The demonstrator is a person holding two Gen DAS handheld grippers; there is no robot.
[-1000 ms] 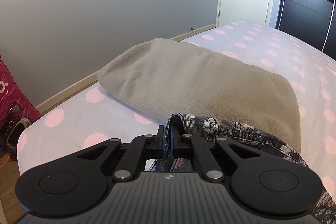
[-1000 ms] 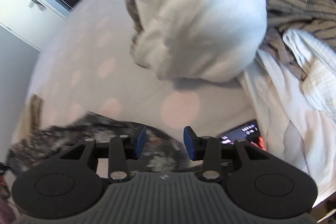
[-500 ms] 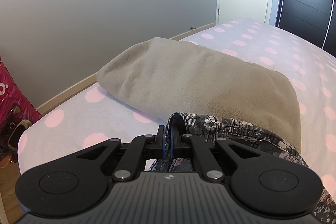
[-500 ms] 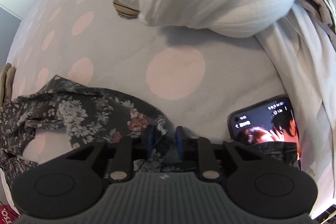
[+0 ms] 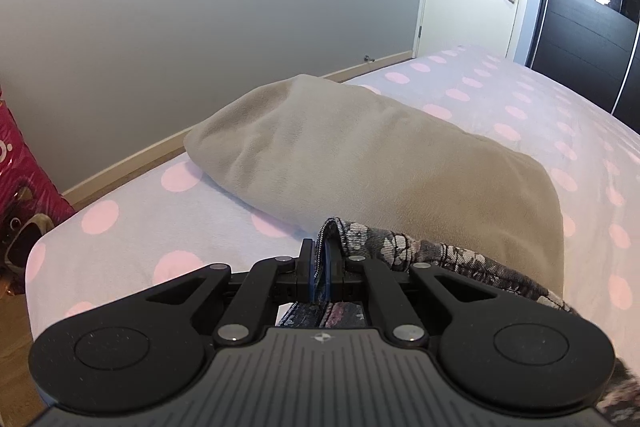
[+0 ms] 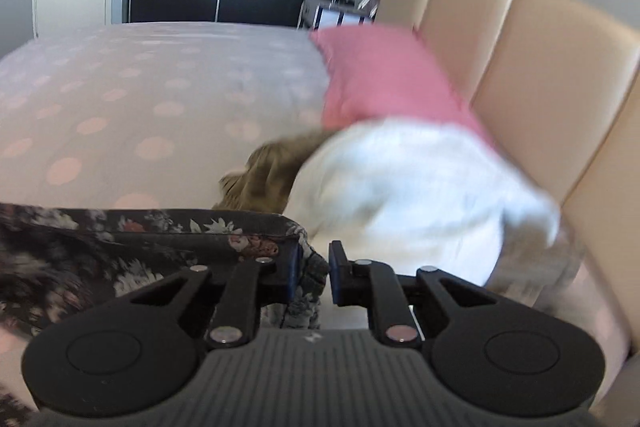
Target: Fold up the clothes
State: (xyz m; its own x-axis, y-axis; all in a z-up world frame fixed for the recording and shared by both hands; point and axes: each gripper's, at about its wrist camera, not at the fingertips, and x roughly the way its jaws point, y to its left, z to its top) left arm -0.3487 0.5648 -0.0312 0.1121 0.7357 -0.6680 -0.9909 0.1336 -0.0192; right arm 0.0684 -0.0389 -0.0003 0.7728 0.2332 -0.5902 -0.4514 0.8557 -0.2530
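While you hold the floral garment (image 5: pixel 420 251) up over the dotted bed sheet (image 5: pixel 132 227), both of your claws have a part of its hem. Your left gripper (image 5: pixel 323 267) is pressed tight on one corner of the cloth, just in front of the beige pillow (image 5: pixel 360 155), and this hold looks safe. Your right gripper (image 6: pixel 313 269) is the weaker side: its jaws are closing, with only a small bunch of the fabric between them, and the picture is blurred, so I cannot tell if both pads already press on it. If you lift or stretch the garment now, this corner can slip out, because so little cloth is caught. Then the garment would hang from the left corner only and fall in a heap in front of the beige pillow. Take care also of the white pillow (image 6: pixel 420 187) close to the right claw; the loose cloth could brush against it.
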